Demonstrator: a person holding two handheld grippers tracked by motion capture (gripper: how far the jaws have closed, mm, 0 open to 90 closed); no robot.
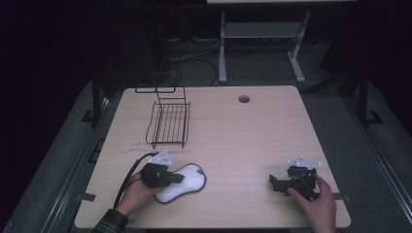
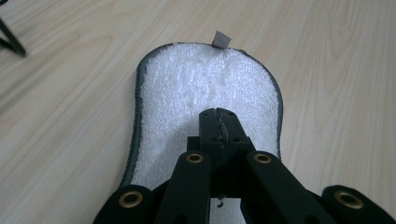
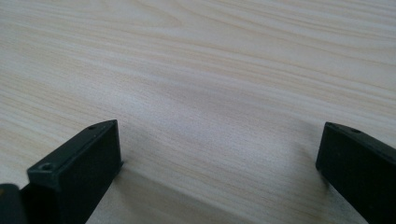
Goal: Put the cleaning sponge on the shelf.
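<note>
A white terry pad [image 1: 190,178] with a dark grey edge lies flat on the wooden table [image 1: 243,141] near its front left. My left gripper [image 1: 178,178] reaches over the pad from the left, its jaws pressed together. In the left gripper view the shut left gripper [image 2: 219,116] sits over the pad's [image 2: 187,84] middle, and I see nothing pinched between the jaws. A small grey tag [image 2: 220,39] sticks out at the pad's far end. At the front right, my right gripper [image 1: 273,182] rests low on the table. The right gripper [image 3: 219,154] stands wide open over bare wood.
A black wire rack [image 1: 168,124] stands at the back left of the table, behind the pad. A round cable hole [image 1: 244,99] is near the far edge. A grey frame [image 1: 262,34] stands on the floor beyond the table.
</note>
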